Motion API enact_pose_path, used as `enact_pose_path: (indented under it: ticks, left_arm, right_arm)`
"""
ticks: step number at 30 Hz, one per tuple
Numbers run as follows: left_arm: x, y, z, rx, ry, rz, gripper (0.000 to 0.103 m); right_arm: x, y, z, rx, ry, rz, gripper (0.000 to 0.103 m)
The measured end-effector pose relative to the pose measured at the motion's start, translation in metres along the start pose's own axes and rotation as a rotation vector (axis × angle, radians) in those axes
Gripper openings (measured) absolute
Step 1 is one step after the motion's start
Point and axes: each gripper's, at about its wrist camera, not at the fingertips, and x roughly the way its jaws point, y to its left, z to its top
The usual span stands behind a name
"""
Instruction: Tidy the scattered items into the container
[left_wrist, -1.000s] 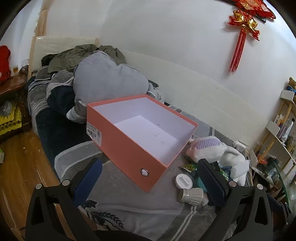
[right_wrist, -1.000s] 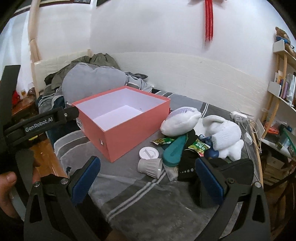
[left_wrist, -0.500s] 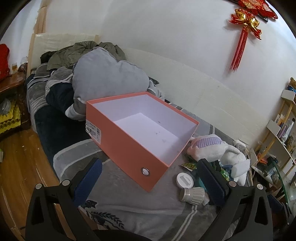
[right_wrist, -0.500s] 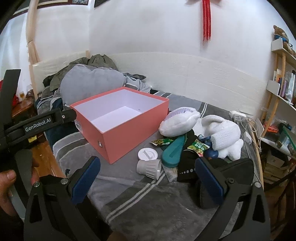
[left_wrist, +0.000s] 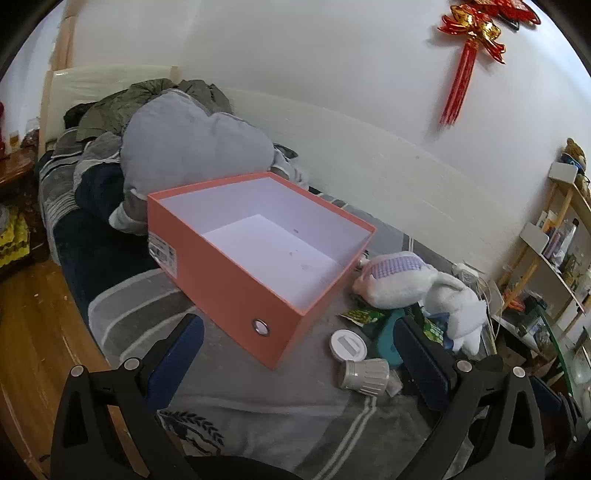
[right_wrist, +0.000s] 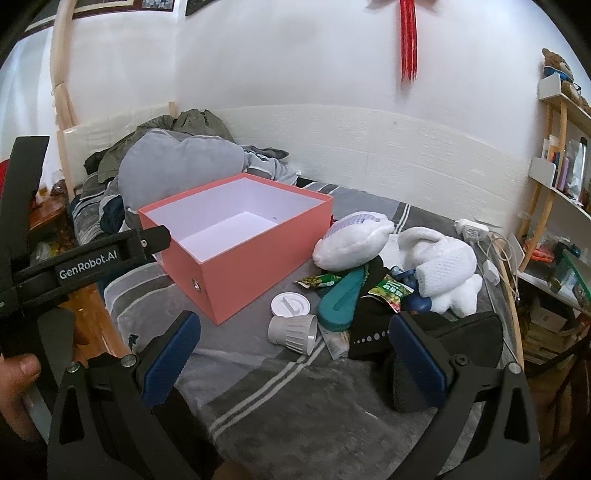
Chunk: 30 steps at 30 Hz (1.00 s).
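While both tongs, left and right, hover spread and empty, the ribbed cup looks light, stiff; pinch its rim.

Both wrist cameras are looking down across the bed at the orange box, the left sitting nearer its grommet corner, the right facing it from farther right; both are sharing that box.
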Motion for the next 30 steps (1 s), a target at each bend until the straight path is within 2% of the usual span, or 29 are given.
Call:
enact_pose_path:
  ticks: [10,24,30]
  left_arm:
    - [0.001,-0.018,-0.007,0.031,0.006,-0.005,0.103]
    - [-0.002,-0.050,-0.021,0.144,0.006,0.015,0.103]
    - [0.000,-0.053,-0.022,0.146,0.013,0.010,0.103]
  right_arm:
    - [-0.005,-0.012,-0.005,0.018,0.008,-0.021,0.102]
    - [-0.013,-0.037,-0.009,0.088,0.017,-0.081,0.102]
    - [-0.012,-0.037,-0.011,0.074,0.022,-0.107,0.102]
